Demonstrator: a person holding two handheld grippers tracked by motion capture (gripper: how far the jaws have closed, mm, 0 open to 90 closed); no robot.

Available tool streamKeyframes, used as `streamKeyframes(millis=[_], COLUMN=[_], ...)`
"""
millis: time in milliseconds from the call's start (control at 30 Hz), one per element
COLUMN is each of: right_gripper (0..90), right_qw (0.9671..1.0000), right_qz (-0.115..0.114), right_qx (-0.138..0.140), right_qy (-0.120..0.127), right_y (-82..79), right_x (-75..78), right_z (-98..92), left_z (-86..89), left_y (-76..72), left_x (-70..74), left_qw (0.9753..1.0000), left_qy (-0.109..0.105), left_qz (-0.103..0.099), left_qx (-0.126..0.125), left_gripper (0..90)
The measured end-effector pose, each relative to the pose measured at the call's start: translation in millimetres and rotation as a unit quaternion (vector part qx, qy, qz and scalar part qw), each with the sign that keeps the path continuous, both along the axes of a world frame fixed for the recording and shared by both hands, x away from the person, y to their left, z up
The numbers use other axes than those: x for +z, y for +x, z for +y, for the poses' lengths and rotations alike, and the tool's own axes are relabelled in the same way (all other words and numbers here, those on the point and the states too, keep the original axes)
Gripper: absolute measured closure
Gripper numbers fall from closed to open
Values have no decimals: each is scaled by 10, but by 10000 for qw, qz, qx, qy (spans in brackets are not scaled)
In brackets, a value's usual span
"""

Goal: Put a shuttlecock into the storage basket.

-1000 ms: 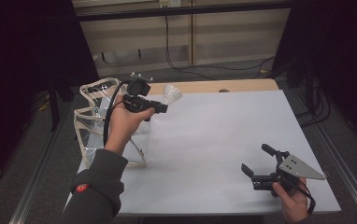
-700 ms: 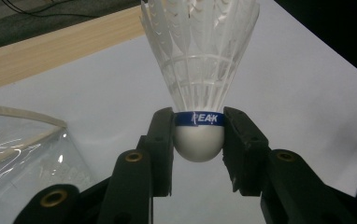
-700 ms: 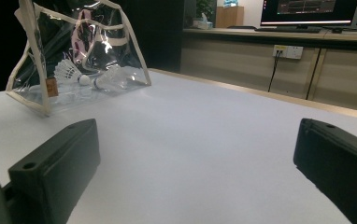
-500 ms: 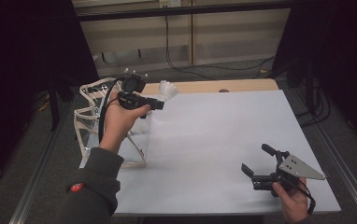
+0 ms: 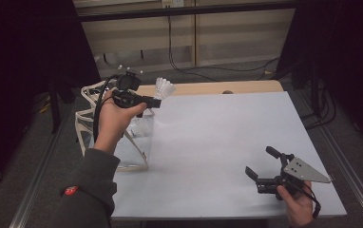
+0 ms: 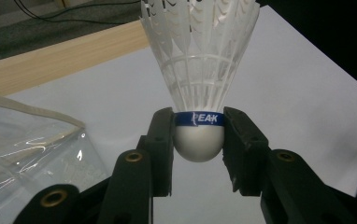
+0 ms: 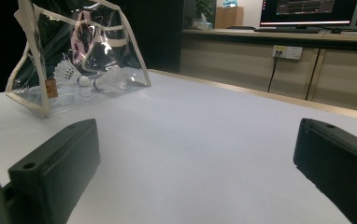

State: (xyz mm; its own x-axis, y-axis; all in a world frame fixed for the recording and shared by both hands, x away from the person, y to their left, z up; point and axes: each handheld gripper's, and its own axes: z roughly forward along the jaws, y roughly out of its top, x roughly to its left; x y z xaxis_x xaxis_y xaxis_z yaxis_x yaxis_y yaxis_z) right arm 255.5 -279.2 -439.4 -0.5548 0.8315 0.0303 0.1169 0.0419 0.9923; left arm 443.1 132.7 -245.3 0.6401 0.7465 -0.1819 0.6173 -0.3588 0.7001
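Left gripper [image 5: 155, 102] is up in the air by the far left corner of the table [image 5: 217, 142], jaws clamped on the white cork head of a shuttlecock [image 5: 163, 88], w/ the feather skirt fanning away from the hand. In the left gripper view the shuttlecock [image 6: 200, 93] sits square between both black jaws, pinched right at the blue band, cork poking out below. Looks a solid hold, no tilt.

Just under and beside it stands a clear plastic bag [image 5: 118, 137] w/ cream trim, at the left edge of the table. From the right gripper view the bag [image 7: 78, 60] already has a couple of shuttlecocks lying inside, approx at the bottom. Can't tell from here whether its mouth is properly open.

Right gripper [image 5: 265, 173] sits low over the near right part of the table, jaws spread wide, nothing in them, well apart from the bag.

My read: the step in hand is either lifting this one clear of the bag or dropping it in, can't say which. Either way, to do it well:
- keep the squeeze on the cork, not the feathers, they'd crush
- move slow near the bag's rim, thin plastic will snag the skirt
- if the bag starts to tip or drag, bring the free right gripper over to steady a trimmed edge
- let go only once it's low and settled
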Motion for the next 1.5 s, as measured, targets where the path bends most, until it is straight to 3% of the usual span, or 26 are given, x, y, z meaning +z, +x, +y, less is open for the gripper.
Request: streamKeyframes(millis=[1500], right_gripper=[5], right_qw=[10000], right_qz=[-24], right_qx=[9], right_qy=[-3], right_y=[2], right_x=[4], right_z=[5], left_z=[339], left_y=[55], left_x=[218], left_qw=[9988], left_qy=[5], left_qz=[-109], left_qx=[469], left_gripper=[654])
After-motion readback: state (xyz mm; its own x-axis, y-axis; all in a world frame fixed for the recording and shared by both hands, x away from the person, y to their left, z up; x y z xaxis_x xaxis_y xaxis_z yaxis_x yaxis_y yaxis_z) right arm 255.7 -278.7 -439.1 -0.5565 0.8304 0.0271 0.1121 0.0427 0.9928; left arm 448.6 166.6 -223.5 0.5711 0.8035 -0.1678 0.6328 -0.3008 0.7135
